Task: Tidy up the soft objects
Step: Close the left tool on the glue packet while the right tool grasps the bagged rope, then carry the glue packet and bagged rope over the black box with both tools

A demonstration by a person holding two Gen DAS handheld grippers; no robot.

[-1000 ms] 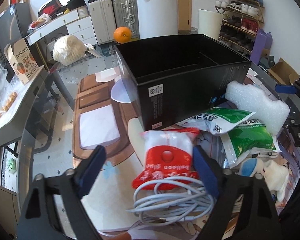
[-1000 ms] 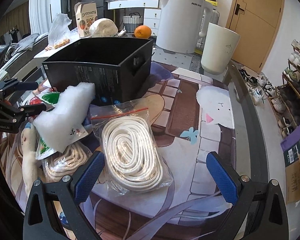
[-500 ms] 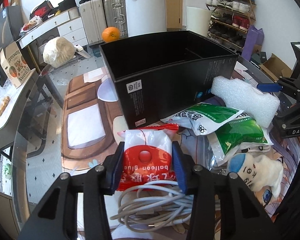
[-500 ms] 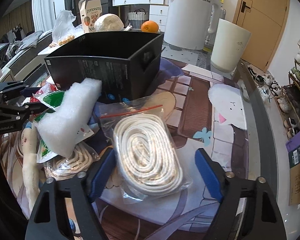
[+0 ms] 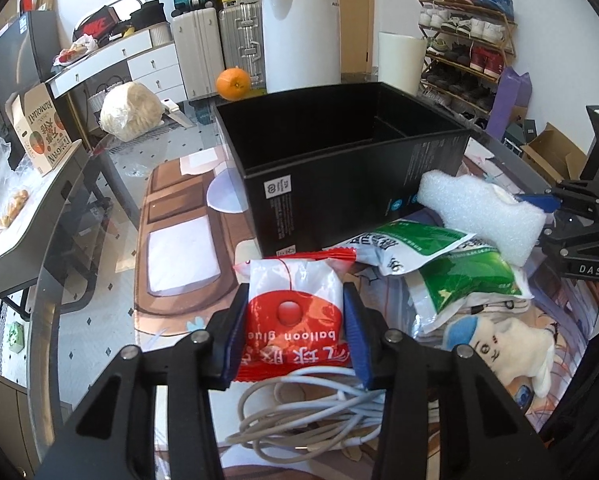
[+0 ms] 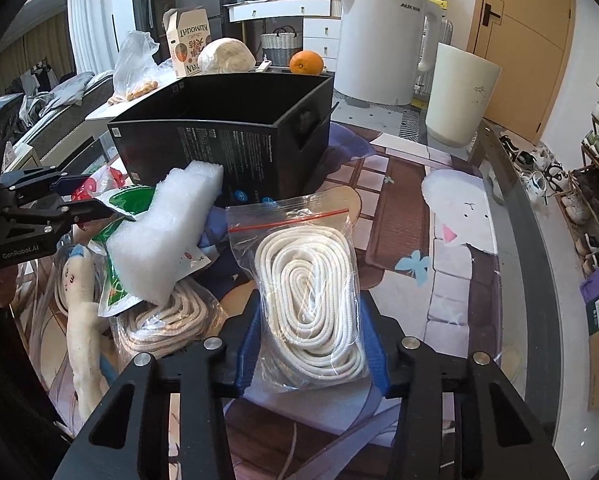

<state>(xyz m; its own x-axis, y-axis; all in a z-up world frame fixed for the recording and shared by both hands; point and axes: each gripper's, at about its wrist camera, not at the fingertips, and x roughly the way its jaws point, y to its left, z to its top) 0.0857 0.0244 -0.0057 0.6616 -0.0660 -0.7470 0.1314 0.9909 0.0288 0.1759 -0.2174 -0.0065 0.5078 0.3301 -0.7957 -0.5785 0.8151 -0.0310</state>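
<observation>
The red-and-white balloon glue packet [image 5: 295, 312] lies on the tabletop [image 5: 99, 280] just in front of the black box [image 5: 339, 168], its near end over a coil of white cable [image 5: 307, 412]. The bag of white rope [image 6: 311, 292] lies flat on the printed mat [image 6: 451, 248], also near the box, with a second rope bag [image 6: 167, 320] beside it under a white foam block [image 6: 167, 236]. Two green-and-white pouches [image 5: 451, 264] and a small plush doll [image 5: 503, 348] lie between them. The box stands open and dark inside.

The tabletop is glass with the cartoon mat over it. At its far edge stand a white kettle [image 6: 379, 36], a white bin [image 6: 459, 96] and an orange [image 6: 306, 62]. Behind are suitcases [image 5: 219, 44], a white drawer unit [image 5: 147, 68] and a shoe rack [image 5: 467, 40].

The left tongs [image 5: 295, 320] are clamped on the glue packet, both blue pads pressed to its sides. The right tongs [image 6: 311, 328] are closing on the rope bag, which sits between the pads; they touch the plastic at both sides.
</observation>
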